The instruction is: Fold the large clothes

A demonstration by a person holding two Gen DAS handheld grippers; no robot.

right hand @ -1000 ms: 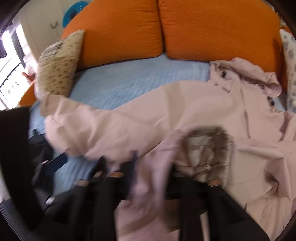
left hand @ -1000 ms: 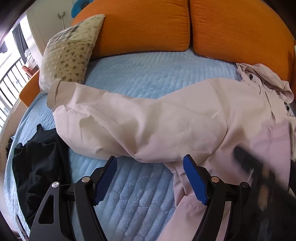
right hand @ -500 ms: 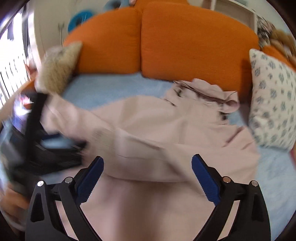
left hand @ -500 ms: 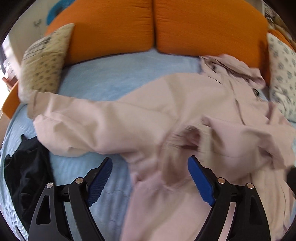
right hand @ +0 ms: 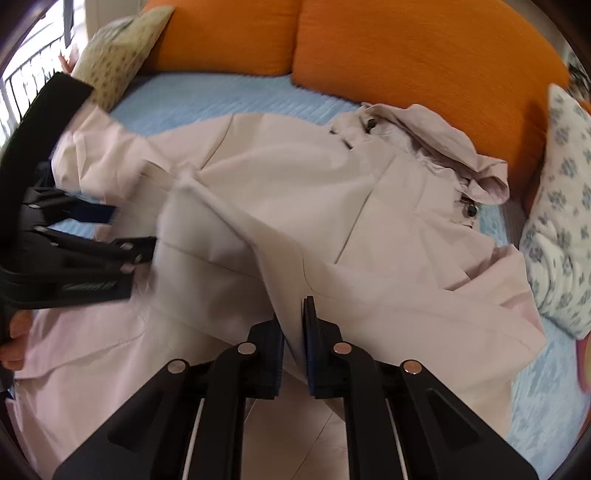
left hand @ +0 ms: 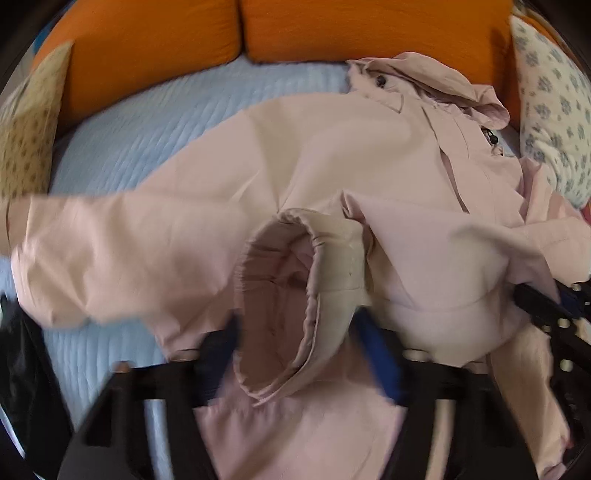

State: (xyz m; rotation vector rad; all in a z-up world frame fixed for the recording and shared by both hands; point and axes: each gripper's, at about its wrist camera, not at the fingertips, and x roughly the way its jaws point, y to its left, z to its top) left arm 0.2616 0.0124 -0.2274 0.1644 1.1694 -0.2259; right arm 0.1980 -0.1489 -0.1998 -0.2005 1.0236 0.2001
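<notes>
Currently right claw closing, pinching jacket fabric; left claw closing around sleeve cuff (blurred, contact unclear).

A large pale pink jacket lies spread and rumpled across the light blue quilted cover, its hood crumpled up near the orange back cushions. One sleeve stretches out flat toward the left, while the other sleeve's gathered cuff stands lifted and gaping open over the jacket's middle. The cloth is creased, unfolded, with dark snaps by the collar.
</notes>
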